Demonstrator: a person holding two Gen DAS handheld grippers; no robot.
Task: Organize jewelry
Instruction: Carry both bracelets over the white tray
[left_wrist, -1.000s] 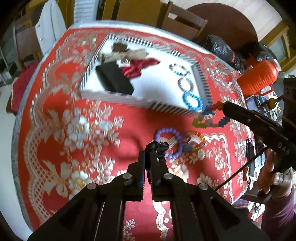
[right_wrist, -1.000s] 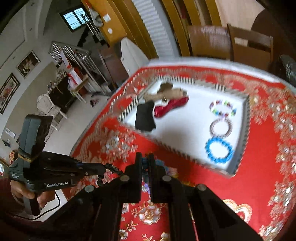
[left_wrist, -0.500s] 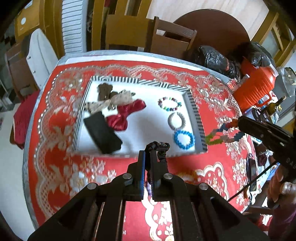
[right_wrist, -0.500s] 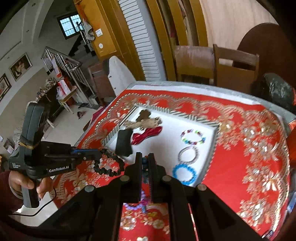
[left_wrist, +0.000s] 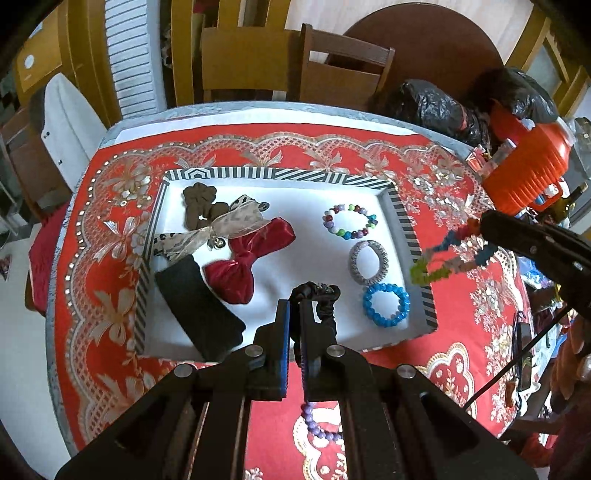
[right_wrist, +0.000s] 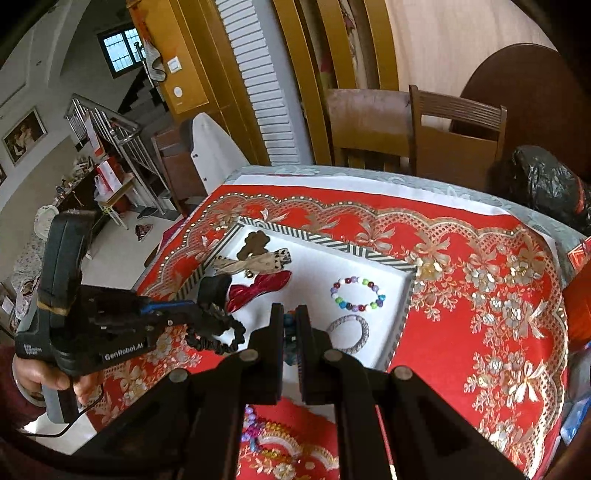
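Striped tray (left_wrist: 402, 218) with bows, three bracelets; left gripper (left_wrist: 294, 306) clamped on black scrunchie (left_wrist: 320, 293), right gripper (right_wrist: 290, 321) seemingly on multicolored bracelet (left_wrist: 448, 254).

Left tool (left_wrist: 300, 306) raised, fingers nearly together, pinching a black scrunchie (left_wrist: 320, 295) at the tips; loop hangs off the tip. Left hand (right_wrist: 55, 376) wraps the handle, low at the side. Right tool (right_wrist: 290, 319) also raised, fingers clamped close on a multicolour bead bracelet (left_wrist: 448, 254) that dangles from the tip. Right hand (left_wrist: 576, 354) at the frame edge, mostly hidden.
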